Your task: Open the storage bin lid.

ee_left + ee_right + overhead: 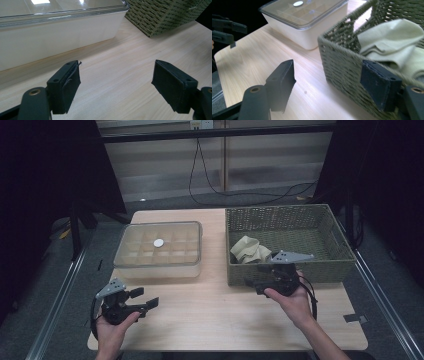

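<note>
A pale green cloth (pixel 250 250) lies crumpled in the front left corner of a woven basket (pixel 290 211). My right gripper (pixel 255 275) is held just in front of that corner. In the right gripper view it (pixel 327 67) is open, its jaws either side of the basket's corner (pixel 342 62), with the cloth (pixel 392 37) just beyond the rim. My left gripper (pixel 145 298) is open low over the table's front left with nothing between its jaws (pixel 116 67). It points toward a clear-lidded white box (pixel 160 265).
The box (pixel 50 37) has a grid of compartments and a small white disc (pixel 158 242) on its lid. The wooden table (pixel 210 320) has bare room in front of the box and basket. Dark floor and cables lie behind the table.
</note>
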A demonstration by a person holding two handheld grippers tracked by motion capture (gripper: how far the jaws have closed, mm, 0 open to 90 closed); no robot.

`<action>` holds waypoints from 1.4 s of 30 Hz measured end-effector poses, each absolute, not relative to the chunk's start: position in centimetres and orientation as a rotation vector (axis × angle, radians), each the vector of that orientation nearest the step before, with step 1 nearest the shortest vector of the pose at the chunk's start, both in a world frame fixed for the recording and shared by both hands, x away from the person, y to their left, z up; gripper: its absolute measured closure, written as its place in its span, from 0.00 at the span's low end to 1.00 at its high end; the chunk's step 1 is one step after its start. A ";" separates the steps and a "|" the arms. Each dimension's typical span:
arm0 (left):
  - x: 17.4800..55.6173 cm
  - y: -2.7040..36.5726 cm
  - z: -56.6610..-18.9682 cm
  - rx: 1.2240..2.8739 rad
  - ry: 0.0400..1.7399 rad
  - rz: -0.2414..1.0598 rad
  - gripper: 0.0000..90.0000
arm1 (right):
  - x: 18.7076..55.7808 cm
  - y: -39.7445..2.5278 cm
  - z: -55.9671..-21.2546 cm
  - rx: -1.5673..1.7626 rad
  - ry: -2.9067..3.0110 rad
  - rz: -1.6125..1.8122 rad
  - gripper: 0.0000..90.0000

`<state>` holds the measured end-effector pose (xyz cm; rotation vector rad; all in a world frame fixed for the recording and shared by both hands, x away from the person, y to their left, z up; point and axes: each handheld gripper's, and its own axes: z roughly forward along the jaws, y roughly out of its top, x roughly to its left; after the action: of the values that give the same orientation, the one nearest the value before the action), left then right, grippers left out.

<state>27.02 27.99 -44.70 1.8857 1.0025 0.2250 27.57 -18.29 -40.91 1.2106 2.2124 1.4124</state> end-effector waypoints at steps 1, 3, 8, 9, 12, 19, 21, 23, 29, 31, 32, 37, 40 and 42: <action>27.0 28.0 -44.7 1.886 1.003 0.225 0.24 | 27.6 -18.3 -40.9 1.211 2.212 1.412 0.30; 27.1 28.2 -44.5 1.896 0.997 0.224 0.24 | 28.2 -17.7 -40.6 1.204 2.221 1.421 0.30; 27.5 28.7 -44.1 1.889 1.002 0.223 0.23 | 29.1 -16.3 -40.3 1.189 2.255 1.398 0.29; 27.5 28.8 -44.1 1.887 1.005 0.226 0.23 | 29.2 -16.0 -40.2 1.182 2.261 1.404 0.29; 27.8 29.1 -43.9 1.886 1.010 0.233 0.23 | 29.8 -15.2 -40.0 1.170 2.269 1.416 0.29; 28.0 29.5 -43.5 1.906 1.011 0.250 0.23 | 31.0 -13.9 -39.5 1.163 2.283 1.413 0.31; 28.2 29.7 -43.4 1.906 1.010 0.252 0.23 | 31.4 -13.6 -39.4 1.162 2.285 1.414 0.31; 28.4 30.1 -43.2 1.893 1.024 0.263 0.23 | 32.0 -13.2 -39.2 1.157 2.292 1.413 0.32; 28.9 30.4 -42.8 1.896 1.023 0.261 0.23 | 33.0 -12.4 -38.7 1.143 2.316 1.433 0.33; 29.1 30.5 -42.7 1.893 1.022 0.262 0.23 | 33.4 -12.2 -38.6 1.141 2.318 1.431 0.33; 29.2 30.6 -42.6 1.891 1.022 0.258 0.23 | 33.5 -12.1 -38.6 1.142 2.318 1.429 0.33; 29.4 30.8 -42.3 1.887 1.024 0.267 0.23 | 34.2 -11.6 -38.5 1.143 2.328 1.431 0.33; 29.6 31.0 -42.1 1.880 1.030 0.270 0.23 | 34.5 -11.4 -38.5 1.132 2.335 1.428 0.33; 29.9 31.1 -42.1 1.880 1.033 0.277 0.23 | 34.8 -11.0 -38.4 1.120 2.349 1.421 0.33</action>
<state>29.89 31.09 -42.08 1.8805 1.0326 0.2769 34.82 -11.03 -38.44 1.1200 2.3489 1.4205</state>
